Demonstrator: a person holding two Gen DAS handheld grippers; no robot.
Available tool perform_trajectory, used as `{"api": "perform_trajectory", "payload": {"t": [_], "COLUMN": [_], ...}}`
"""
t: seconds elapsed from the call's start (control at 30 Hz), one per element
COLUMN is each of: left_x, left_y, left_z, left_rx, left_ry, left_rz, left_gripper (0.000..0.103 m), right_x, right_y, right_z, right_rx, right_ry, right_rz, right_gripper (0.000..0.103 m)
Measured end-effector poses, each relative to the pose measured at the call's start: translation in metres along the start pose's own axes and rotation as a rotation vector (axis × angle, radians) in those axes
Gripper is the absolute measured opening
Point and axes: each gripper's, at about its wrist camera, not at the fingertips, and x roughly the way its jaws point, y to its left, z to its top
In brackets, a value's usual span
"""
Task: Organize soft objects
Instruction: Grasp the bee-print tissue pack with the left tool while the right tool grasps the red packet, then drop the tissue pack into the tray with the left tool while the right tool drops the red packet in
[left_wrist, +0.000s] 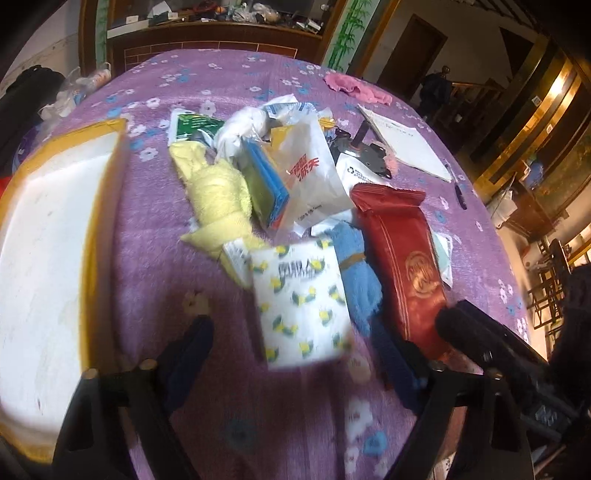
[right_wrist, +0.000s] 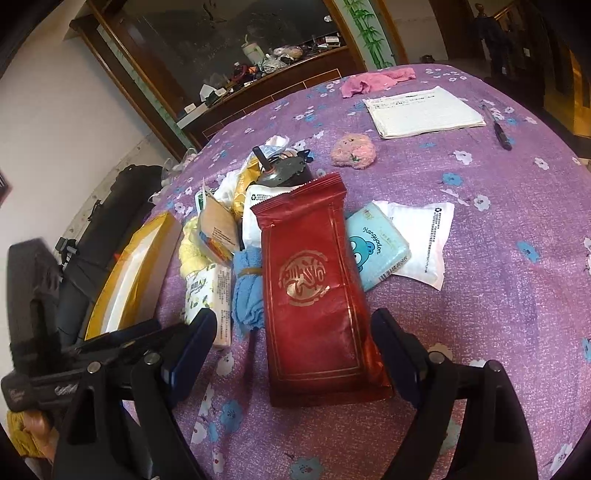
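A heap of soft things lies on the purple flowered tablecloth (left_wrist: 155, 236). My left gripper (left_wrist: 291, 350) is open and points down at a white tissue pack (left_wrist: 303, 306) with a yellow-green print. The pack lies between the fingers, and neither pad touches it. Beside it are a blue towel (left_wrist: 354, 273), a yellow towel (left_wrist: 218, 195) and a long red packet (left_wrist: 402, 254). In the right wrist view my right gripper (right_wrist: 295, 343) is open and straddles the near end of the red packet (right_wrist: 317, 295). Its right finger (right_wrist: 391, 347) is close to the packet's edge. The left finger stands apart from it.
A yellow-rimmed white box (left_wrist: 55, 240) stands left of the heap. A light blue tissue pack (right_wrist: 376, 247) and a white pouch (right_wrist: 424, 240) lie right of the red packet. Farther back are a pink fluffy thing (right_wrist: 352, 151), a pink cloth (right_wrist: 373, 81), papers (right_wrist: 424, 110) and a pen (right_wrist: 498, 127).
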Motion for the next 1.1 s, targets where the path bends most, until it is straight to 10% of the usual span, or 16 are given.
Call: {"api": "perform_trajectory", "payload": {"t": [0.2,0.6,1.1], "left_x": [0.026,0.004,-0.101], "left_y": [0.003,0.026,0.073], "left_z": [0.007,-0.021,-0.026], "left_rx": [-0.024,-0.1,-0.187], "left_ry": [0.059,0.012,-0.178], "left_rz": [-0.007,-0.105,-0.134], "left_gripper": [0.057,0.056,0.056], "right_x": [0.014,0.025,-0.035], "right_y": [0.006,0.007,0.045], "right_z": [0.011,-0.003,0.005], "right_rx": [0.002,-0.027,0.003], "right_ry": [0.022,0.032,-0.132], "right_rz": [-0.039,-0.18,0.162], "right_gripper": [0.085,0.056,0.047]}}
